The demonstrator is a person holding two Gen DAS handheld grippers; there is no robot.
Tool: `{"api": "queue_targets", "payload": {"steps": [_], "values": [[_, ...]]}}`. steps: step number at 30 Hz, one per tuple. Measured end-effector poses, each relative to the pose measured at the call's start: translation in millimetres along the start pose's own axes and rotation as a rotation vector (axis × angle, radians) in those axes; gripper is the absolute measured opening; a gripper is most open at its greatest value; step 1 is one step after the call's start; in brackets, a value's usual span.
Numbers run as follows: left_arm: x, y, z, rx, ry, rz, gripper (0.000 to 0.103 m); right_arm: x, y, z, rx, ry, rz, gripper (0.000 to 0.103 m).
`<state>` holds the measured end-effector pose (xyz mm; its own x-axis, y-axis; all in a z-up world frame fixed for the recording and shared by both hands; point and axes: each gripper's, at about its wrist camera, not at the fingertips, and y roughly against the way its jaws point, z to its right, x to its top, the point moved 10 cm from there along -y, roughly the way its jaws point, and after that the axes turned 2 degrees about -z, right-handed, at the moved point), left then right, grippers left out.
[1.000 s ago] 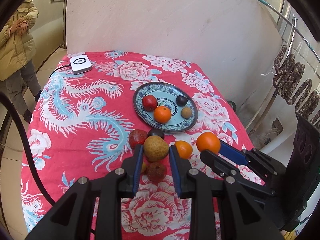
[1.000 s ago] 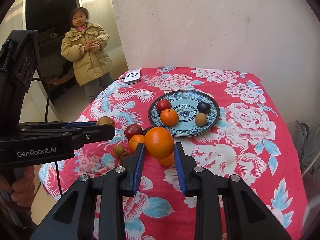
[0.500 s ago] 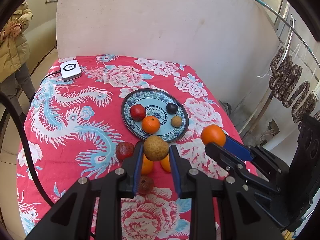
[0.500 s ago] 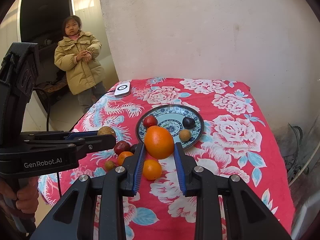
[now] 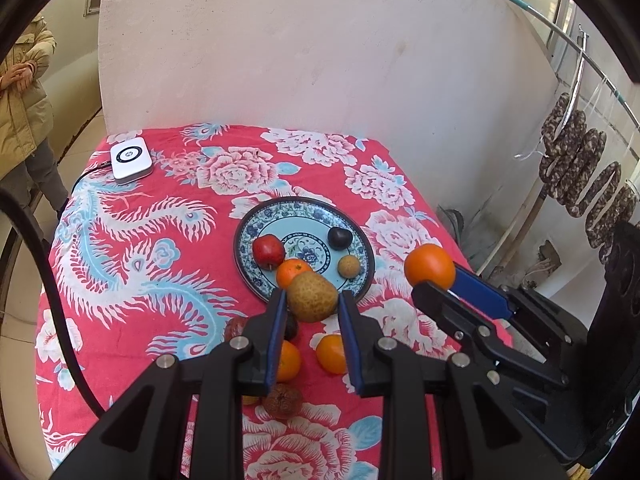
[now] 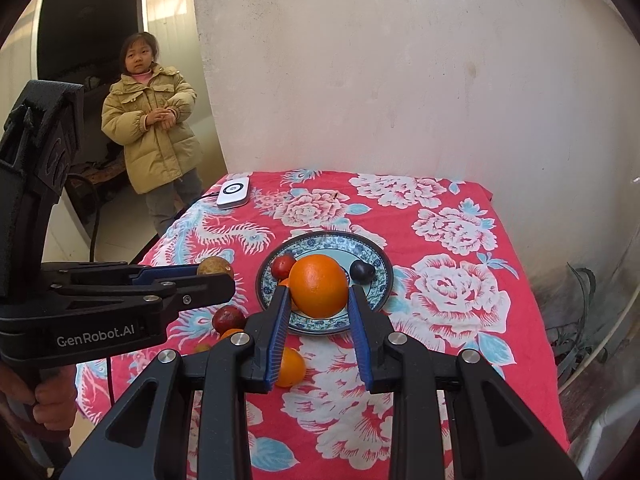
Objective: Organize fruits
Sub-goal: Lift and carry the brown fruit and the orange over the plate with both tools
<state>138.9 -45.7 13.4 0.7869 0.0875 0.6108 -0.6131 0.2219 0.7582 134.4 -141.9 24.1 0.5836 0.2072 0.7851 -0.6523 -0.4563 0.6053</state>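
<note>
- Red flowered tablecloth (image 5: 132,264) covers the table by a pale wall; the blue plate (image 5: 362,246) already holds four fruits.
- Left gripper (image 5: 312,300) is clamped on a brown pear (image 5: 312,297); right gripper (image 6: 318,294) is clamped on an orange (image 6: 318,286).
- Both hang near the plate's front rim: carrying step.
- Next, I judge: lower each onto bare plate, then let go.

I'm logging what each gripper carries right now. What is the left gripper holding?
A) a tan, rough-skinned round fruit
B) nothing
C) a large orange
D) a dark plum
A: in the left wrist view the left gripper is shut on the tan fruit, held above the table; the large orange sits in the right gripper.
</note>
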Motion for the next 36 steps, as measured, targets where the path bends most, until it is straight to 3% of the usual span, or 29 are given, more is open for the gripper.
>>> {"api": "queue_targets", "payload": {"steps": [21, 36], "values": [[36, -49, -7, 0.015, 0.003, -0.018, 0.028, 13, -47, 20, -0.006, -0.016, -0.036, 0.03], [54, -89, -22, 0.067, 0.024, -0.028, 0.028, 22, -100, 36, -0.024, -0.009, -0.088, 0.031]]}}
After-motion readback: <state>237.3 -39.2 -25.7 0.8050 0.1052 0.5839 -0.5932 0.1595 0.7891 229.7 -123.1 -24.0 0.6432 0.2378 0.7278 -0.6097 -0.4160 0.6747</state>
